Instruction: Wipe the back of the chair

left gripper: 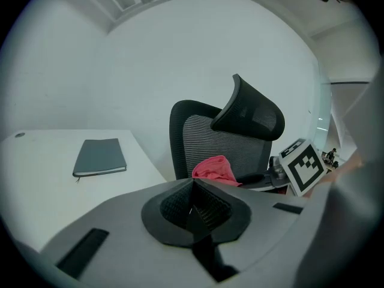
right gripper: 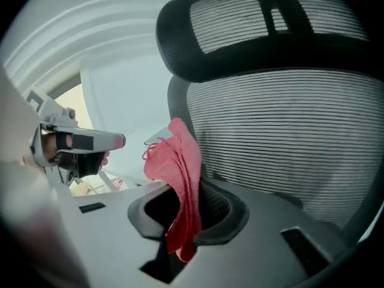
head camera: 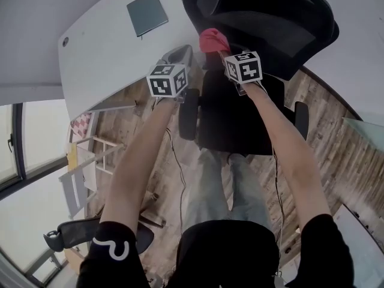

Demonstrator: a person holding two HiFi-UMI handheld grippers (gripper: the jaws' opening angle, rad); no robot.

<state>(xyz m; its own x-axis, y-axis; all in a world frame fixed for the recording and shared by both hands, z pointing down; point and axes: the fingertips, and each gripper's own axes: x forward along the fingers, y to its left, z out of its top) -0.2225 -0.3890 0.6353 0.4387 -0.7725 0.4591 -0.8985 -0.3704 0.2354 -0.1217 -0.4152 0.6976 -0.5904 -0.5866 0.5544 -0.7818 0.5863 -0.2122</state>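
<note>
Head view: you stand behind the seat of the black mesh-backed office chair, with 2 grippers held out. The right gripper carries the crumpled red fabric cloth at the lower backrest. The left gripper hangs over the edge of the white desk, which bears 1 grey-green closed notebook.

Left gripper view: the left gripper's jaws are pressed together on nothing. The cloth shows ahead, low against the backrest.

Right gripper view: the right gripper's jaws pinch the cloth near its middle, with folds standing above and a tail below. The mesh lies just beside it; contact cannot be confirmed.

Handling: judge the cloth light, soft and limp. It will bunch rather than spread, so keep the pinch central and lead with the free folds. The mesh probably yields and the chair may swivel under pressure; steady the rigid frame edge with the empty left gripper.
</note>
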